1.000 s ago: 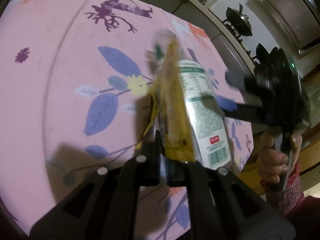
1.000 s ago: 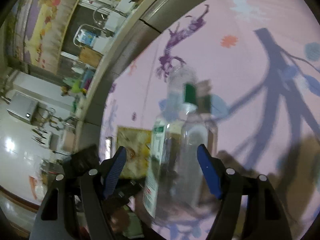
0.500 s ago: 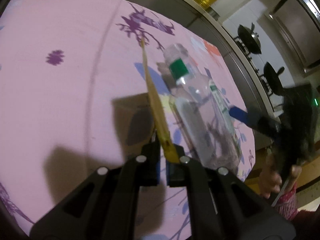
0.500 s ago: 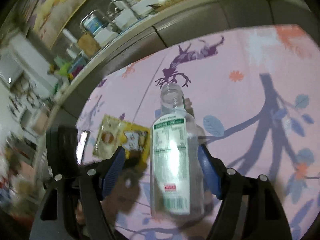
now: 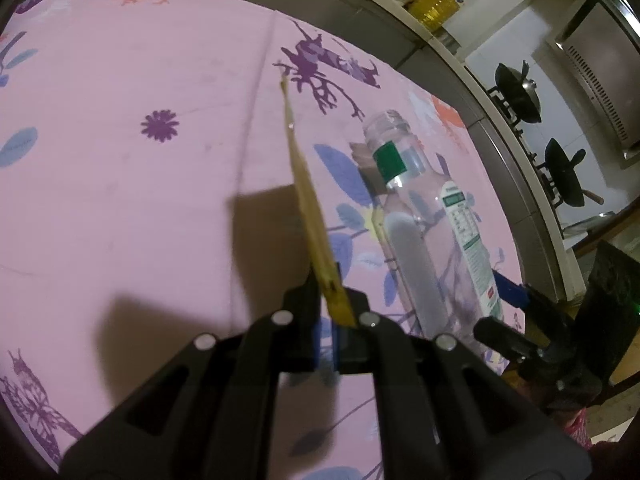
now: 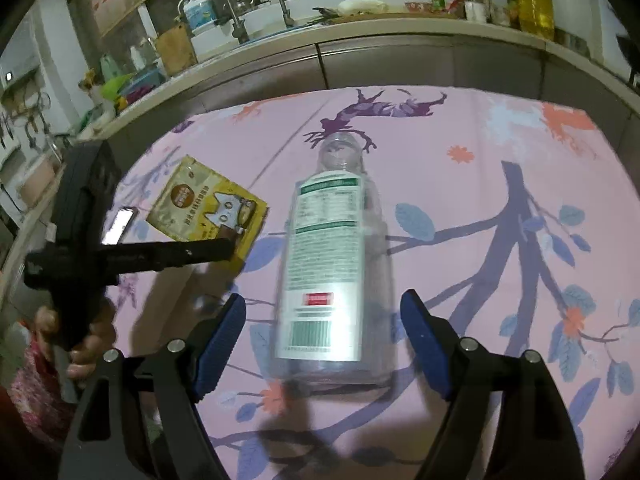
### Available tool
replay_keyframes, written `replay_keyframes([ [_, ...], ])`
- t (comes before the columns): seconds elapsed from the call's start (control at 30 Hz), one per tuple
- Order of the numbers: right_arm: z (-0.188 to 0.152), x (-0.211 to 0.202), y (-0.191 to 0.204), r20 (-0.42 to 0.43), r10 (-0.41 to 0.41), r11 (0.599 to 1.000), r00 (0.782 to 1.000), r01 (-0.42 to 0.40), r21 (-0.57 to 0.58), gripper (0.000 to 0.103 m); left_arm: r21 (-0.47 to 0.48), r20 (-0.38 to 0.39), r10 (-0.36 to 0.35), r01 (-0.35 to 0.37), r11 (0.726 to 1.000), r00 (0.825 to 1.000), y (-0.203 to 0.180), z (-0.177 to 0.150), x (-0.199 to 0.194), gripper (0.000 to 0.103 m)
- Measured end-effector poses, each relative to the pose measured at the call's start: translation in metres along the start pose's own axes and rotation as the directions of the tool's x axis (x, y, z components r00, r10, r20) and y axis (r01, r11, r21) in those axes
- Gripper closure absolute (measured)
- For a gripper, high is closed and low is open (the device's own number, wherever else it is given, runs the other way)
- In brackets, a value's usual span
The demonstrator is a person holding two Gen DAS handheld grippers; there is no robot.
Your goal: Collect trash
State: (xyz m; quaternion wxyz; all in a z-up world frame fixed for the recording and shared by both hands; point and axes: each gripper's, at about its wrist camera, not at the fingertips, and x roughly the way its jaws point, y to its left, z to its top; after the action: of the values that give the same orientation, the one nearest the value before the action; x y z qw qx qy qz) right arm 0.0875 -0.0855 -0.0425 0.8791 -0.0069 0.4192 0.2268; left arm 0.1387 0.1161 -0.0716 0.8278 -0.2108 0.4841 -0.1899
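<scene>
two tongs: left tongs [image 5: 335, 312] pinching yellow wrapper [image 6: 208, 208], spread right tongs [image 6: 322, 340] astride untouched bottle [image 6: 332, 272]

Dim indoor light, hard dark shadows, strong fisheye bending, slight blur.

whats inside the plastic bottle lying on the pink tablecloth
The plastic bottle looks empty: its mouth is uncapped and the tablecloth print shows through the clear neck. The white label covers most of the body, so anything behind it cannot be seen.
</scene>
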Motion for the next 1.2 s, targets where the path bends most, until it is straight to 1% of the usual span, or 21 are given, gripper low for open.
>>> replay_keyframes([
  [0.07,-0.002,0.004,0.000,-0.003,-0.041,0.999,0.999,0.041,-0.013,0.026,0.000,-0.002,0.002,-0.002,1.000,1.000,0.000,0.000,0.001,0.100],
  [0.27,-0.005,0.007,-0.009,-0.014,-0.046,0.999,0.999,0.046,0.018,0.026,-0.003,-0.004,0.007,-0.008,1.000,1.000,-0.001,-0.001,0.001,0.100],
  [0.4,-0.008,0.009,-0.007,-0.014,-0.040,0.999,0.999,0.040,0.014,0.026,-0.002,-0.004,0.009,-0.009,1.000,1.000,0.000,0.000,0.001,0.100],
  [0.53,-0.010,0.010,-0.005,-0.006,-0.071,0.997,0.997,0.071,-0.005,0.026,-0.006,-0.011,0.013,-0.013,1.000,1.000,0.002,-0.001,0.003,0.100],
  [0.83,-0.012,0.012,-0.018,-0.013,-0.077,0.996,0.997,0.077,0.043,0.026,-0.032,-0.023,0.017,-0.017,0.999,1.000,0.008,0.000,0.004,0.100],
  [1.1,-0.013,0.014,-0.020,-0.016,-0.071,0.996,0.997,0.072,0.046,0.026,-0.037,-0.025,0.022,-0.023,0.999,0.999,0.010,-0.001,0.005,0.100],
  [1.2,-0.013,0.012,-0.020,-0.004,-0.067,0.997,0.998,0.067,0.041,0.026,-0.040,-0.022,0.029,-0.030,0.999,0.999,0.011,0.000,0.005,0.100],
])
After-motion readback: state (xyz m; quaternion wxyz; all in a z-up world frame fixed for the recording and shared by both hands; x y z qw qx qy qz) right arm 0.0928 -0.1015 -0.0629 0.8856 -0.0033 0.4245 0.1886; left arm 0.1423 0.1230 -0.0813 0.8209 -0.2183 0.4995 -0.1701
